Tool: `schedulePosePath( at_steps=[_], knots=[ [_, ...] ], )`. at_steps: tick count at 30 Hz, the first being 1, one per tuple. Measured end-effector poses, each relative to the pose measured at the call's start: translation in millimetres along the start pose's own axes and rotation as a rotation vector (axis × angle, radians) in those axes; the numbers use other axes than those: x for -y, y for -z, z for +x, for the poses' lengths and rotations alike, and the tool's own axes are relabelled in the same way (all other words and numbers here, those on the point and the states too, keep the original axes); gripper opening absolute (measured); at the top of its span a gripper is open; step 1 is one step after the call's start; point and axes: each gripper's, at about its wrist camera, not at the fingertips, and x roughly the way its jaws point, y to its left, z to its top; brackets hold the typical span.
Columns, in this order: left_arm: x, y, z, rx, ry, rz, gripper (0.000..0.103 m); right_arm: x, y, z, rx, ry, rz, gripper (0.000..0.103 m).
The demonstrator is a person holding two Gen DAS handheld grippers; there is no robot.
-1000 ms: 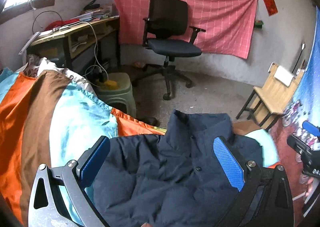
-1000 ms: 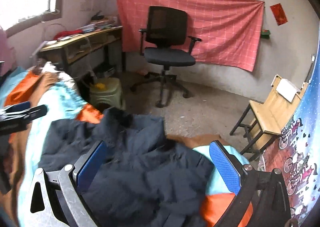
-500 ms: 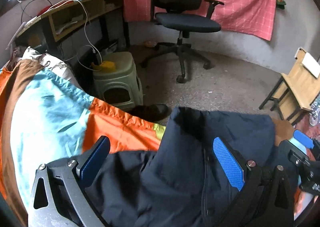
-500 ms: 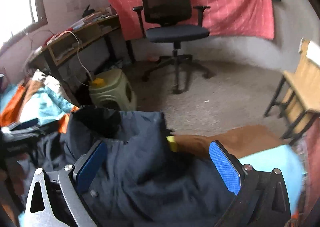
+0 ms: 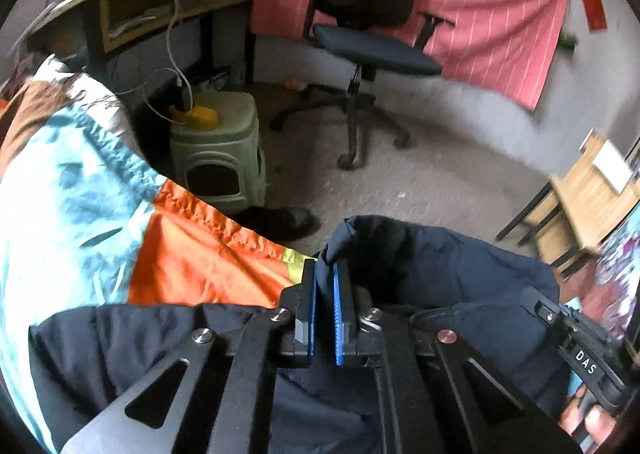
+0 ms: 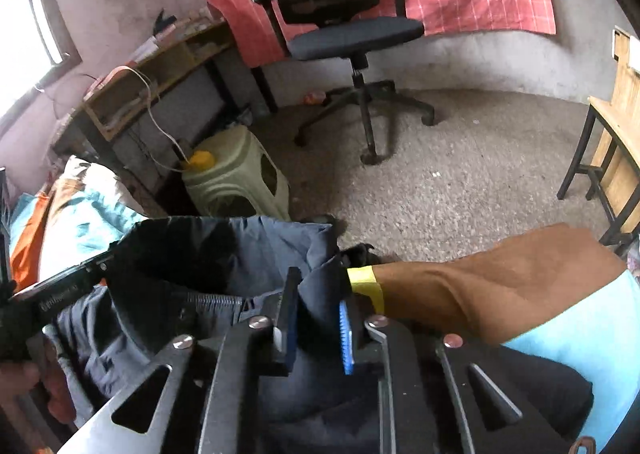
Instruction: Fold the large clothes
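The lower part of the dark navy jacket (image 5: pixel 440 266) runs off the bottom edge of the left wrist view behind the black frame of the left gripper (image 5: pixel 325 290), so its hem and sleeves cannot be made out, and the fabric caught between the blue pads (image 5: pixel 340 318) is hidden there. In the right wrist view the right gripper (image 6: pixel 318 314) likewise covers the cloth it pinches (only a bunched fold rises above it). The wooden chair (image 5: pixel 592 189) at the right rim is smeared with blur and cut by the edge.
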Motion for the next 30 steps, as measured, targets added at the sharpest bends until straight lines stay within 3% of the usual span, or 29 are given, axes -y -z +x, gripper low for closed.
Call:
schedulePosePath(
  at_steps=[3, 9, 15, 19, 23, 27, 30],
  knots=[
    [-8.3, 7.8, -34.5, 0.045, 0.055, -0.002, 0.004, -2.3, 7.2, -32.9, 0.044, -0.04, -0.042, 0.013],
    [-14.0, 45.2, -121.1, 0.154, 0.154, 0.124, 0.003, -18.1, 44.4, -120.2, 0.153, -0.11, -0.186, 0.013],
    [-27.8, 100.5, -166.4, 0.129, 0.22, 0.152, 0.003, -35.2, 103.2, -171.4, 0.153, -0.105, -0.314, 0.012],
    [-37.0, 139.1, -161.5, 0.081, 0.213, 0.171, 0.003, -37.6, 141.6, -172.5, 0.108, -0.066, -0.373, 0.011],
    [-44.7, 167.7, -134.8, 0.02, 0.201, 0.13, 0.002, -31.3, 166.1, -145.8, 0.06, -0.025, -0.366, 0.011],
    [-44.0, 178.9, -106.7, 0.002, 0.182, 0.128, 0.002, -18.9, 185.8, -103.0, 0.005, 0.02, -0.341, 0.011],
    [-44.2, 177.6, -99.4, 0.0, 0.189, 0.118, 0.002, -17.2, 188.5, -94.8, 0.002, 0.022, -0.323, 0.011]
  ],
)
